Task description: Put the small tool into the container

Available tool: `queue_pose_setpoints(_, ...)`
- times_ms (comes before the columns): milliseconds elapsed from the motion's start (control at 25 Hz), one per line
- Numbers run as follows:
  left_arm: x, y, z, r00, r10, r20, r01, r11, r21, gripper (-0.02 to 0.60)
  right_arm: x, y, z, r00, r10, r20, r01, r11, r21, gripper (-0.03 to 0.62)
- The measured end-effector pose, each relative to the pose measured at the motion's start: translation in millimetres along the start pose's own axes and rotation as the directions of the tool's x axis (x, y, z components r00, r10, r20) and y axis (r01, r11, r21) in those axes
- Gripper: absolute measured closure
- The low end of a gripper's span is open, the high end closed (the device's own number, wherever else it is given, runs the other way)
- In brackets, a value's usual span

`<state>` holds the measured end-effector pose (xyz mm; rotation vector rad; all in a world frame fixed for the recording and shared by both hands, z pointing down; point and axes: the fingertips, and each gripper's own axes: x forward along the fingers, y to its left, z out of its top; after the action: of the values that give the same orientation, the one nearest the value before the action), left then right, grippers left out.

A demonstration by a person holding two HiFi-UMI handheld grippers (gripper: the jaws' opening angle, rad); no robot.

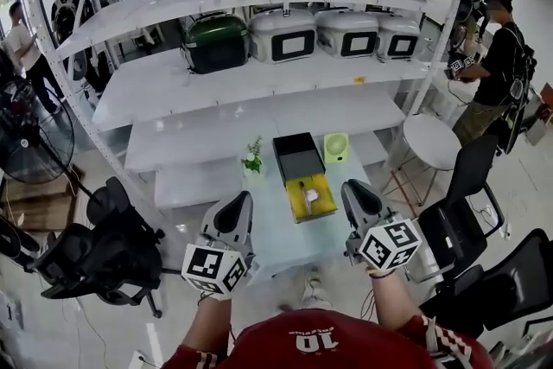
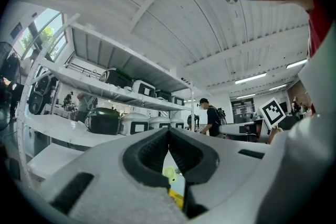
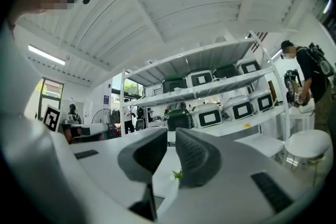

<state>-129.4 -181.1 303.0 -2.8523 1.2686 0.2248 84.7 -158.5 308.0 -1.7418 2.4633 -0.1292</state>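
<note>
A yellow container (image 1: 322, 206) stands open on the small pale table (image 1: 275, 231), and a small white tool (image 1: 309, 196) lies inside it. My left gripper (image 1: 238, 203) hovers over the table's near left edge. It is shut with nothing in it, its tips touching in the left gripper view (image 2: 169, 131). My right gripper (image 1: 354, 189) hangs at the table's right edge, right of the container. Its jaws stand a narrow gap apart and hold nothing in the right gripper view (image 3: 171, 136). Both grippers are clear of the container.
Behind the container sit a black box (image 1: 298, 155), a pale green object (image 1: 336, 147) and a small plant (image 1: 253, 156). White shelving with appliances (image 1: 282, 34) rises beyond. Black chairs (image 1: 112, 251) flank me, a round white stool (image 1: 432, 140) is at right, and a person (image 1: 497, 56) stands far right.
</note>
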Motion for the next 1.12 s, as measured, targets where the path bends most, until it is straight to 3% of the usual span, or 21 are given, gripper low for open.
queue_pose_setpoints(280, -22, 16, 15, 0.999, 0.044, 0.026, -0.046, 0.994, 0.096, 0.584, -7, -6, 4, 0.999, -0.049, 0.006, 0.049, 0.997, -0.066, 0.542)
queue_pose_setpoints(400, -31, 26, 17, 0.998, 0.065, 0.021, -0.066, 0.995, 0.08, 0.584, -13, -11, 3, 0.998, -0.067, 0.002, 0.067, 0.996, -0.06, 0.543)
queue_pose_setpoints(1120, -25, 15, 19, 1.0, -0.003, 0.021, 0.002, 0.998, 0.069, 0.584, -15, -7, 8, 0.997, -0.073, 0.008, 0.073, 0.995, -0.062, 0.565)
